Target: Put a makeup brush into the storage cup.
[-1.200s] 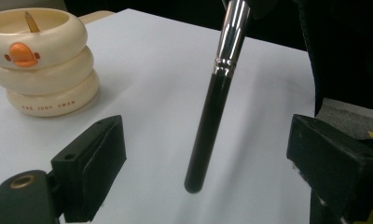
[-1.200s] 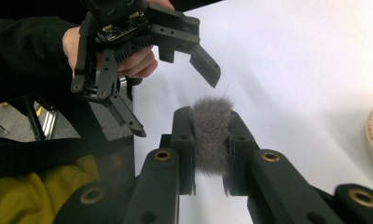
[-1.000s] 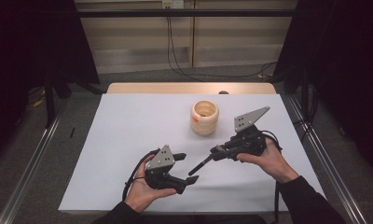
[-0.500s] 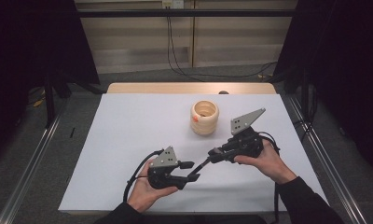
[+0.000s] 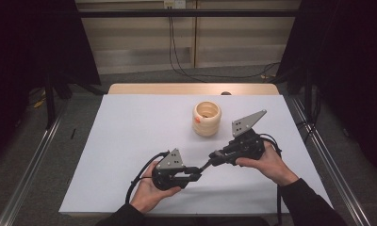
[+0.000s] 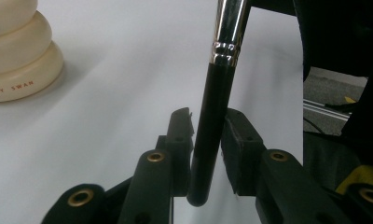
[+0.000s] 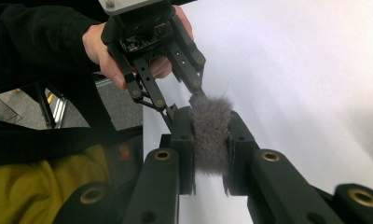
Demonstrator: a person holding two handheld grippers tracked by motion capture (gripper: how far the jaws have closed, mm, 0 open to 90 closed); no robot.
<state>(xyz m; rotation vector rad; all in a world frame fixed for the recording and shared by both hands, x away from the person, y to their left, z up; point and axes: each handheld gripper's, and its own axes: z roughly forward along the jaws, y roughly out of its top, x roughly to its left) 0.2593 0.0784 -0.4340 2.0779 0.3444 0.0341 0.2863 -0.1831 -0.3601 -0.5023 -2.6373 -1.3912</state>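
The left gripper (image 5: pixel 194 173) lies low over the white tabletop (image 5: pixel 130 136), cradled in the person's upturned left hand (image 5: pixel 149 193), and its jaws have just been closing around the butt end of a makeup brush (image 6: pixel 212 126); in the left gripper view the two black fingers (image 6: pixel 180 140) sit just beside the handle on either side, the left one against it and a sliver of gap showing at the right, so the hold looks nearly but perhaps not fully pinched. This reads as a handover, the left side taking the handle so the brush can be steered by its stiff end. The handle is a glossy black round rod that ends in a blunt rounded tip, and farther up it meets a polished, ribbed silver ferrule (image 6: pixel 229 28). The brush spans the gap between the two grippers, above the tabletop and touching nothing else. The right gripper (image 5: pixel 214 160), gripped from behind by the right hand (image 5: pixel 266 162), has its fingers (image 7: pixel 182 140) pressed onto the soft grey bristle tuft (image 7: pixel 210 135), squashing the fluffy hairs flat, a soft hold that probably steadies the brush poorly. Beyond it stands a cream holder (image 5: pixel 206 118) of stacked rounded rings, open-topped and smooth, likely the brush's destination.
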